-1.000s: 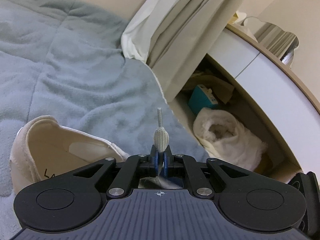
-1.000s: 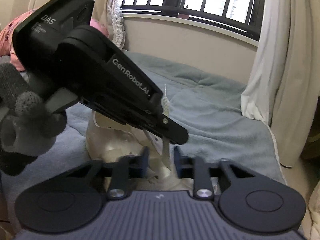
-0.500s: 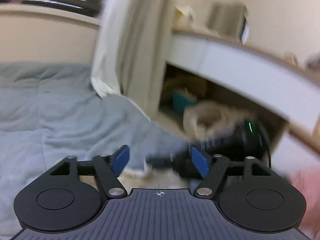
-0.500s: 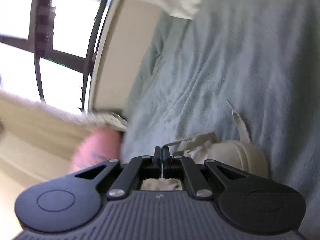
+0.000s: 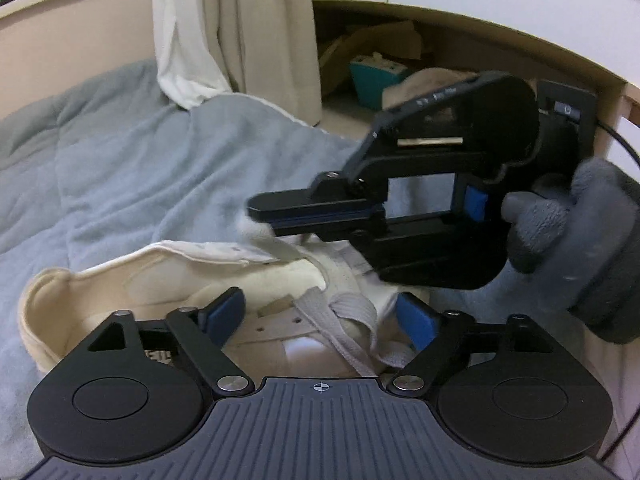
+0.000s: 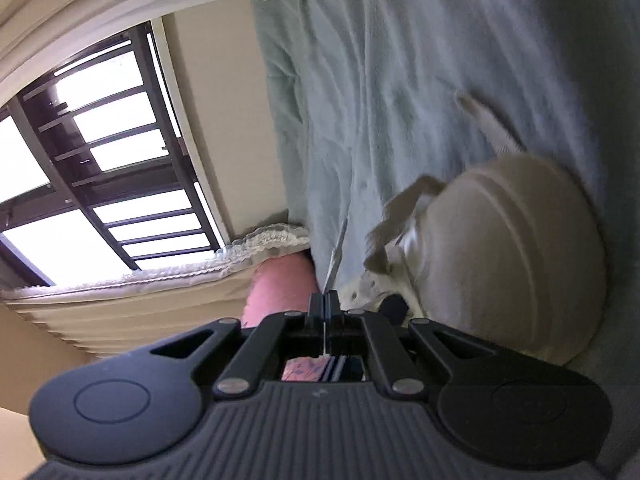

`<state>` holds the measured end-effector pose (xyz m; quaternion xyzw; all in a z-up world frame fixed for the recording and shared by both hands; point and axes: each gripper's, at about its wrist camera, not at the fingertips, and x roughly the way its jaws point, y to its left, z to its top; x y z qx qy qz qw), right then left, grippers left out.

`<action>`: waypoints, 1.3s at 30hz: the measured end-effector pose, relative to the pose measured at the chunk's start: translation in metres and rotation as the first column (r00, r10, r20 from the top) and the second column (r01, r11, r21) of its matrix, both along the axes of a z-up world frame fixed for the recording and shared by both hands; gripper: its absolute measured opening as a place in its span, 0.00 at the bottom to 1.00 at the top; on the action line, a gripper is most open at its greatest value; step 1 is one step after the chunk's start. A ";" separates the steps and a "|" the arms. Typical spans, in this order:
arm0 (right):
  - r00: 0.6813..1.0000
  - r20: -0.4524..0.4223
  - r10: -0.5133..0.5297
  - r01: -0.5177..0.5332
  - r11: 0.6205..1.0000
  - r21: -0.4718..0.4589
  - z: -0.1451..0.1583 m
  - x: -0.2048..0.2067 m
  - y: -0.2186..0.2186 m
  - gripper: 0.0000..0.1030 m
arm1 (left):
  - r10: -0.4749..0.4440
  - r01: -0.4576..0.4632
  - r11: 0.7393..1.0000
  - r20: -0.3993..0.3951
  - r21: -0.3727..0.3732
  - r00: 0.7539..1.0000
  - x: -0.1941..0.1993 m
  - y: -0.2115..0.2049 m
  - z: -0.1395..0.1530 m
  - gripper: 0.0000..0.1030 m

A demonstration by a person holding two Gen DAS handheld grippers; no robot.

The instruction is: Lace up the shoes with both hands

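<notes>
A cream shoe (image 5: 120,280) lies on the blanket, its opening towards me in the left wrist view. My left gripper (image 5: 320,316) is open, its blue pads either side of the tongue and the grey-white lace (image 5: 344,320), holding nothing. My right gripper (image 5: 264,216), held by a grey-gloved hand (image 5: 580,240), reaches in from the right above the shoe's eyelet flap and is shut on a white lace end. In the right wrist view, rolled on its side, my right gripper (image 6: 325,300) is shut with the thin lace (image 6: 338,248) running out between its fingers; the shoe (image 6: 500,260) lies to the right.
A blue-grey blanket (image 5: 140,140) covers the bed. Beyond its edge hang cream curtains (image 5: 240,20), and a desk recess holds a teal box (image 5: 372,80) and cardboard. A barred window (image 6: 100,140) and a pink pillow (image 6: 280,284) show in the right wrist view.
My left gripper let go of the lace tip and opened over the shoe. My right gripper shut on the lace, rolled onto its side and drew it sideways.
</notes>
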<state>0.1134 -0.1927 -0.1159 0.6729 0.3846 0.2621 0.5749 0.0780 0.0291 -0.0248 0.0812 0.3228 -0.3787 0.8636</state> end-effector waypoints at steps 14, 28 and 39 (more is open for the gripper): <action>0.996 0.082 -0.026 0.019 0.996 0.086 0.021 0.004 0.004 0.00 | -0.002 0.002 1.000 -0.016 -0.015 1.000 0.002 -0.001 -0.005 0.90; 0.740 0.361 0.567 0.208 0.317 -0.925 0.133 -0.051 0.039 0.46 | 0.002 -0.004 0.998 -0.037 -0.055 0.999 0.005 0.002 0.001 0.81; 0.613 0.154 0.775 0.209 0.029 -0.977 0.127 -0.054 0.103 0.45 | -0.059 0.057 0.997 0.032 0.047 0.998 -0.005 -0.014 -0.007 0.90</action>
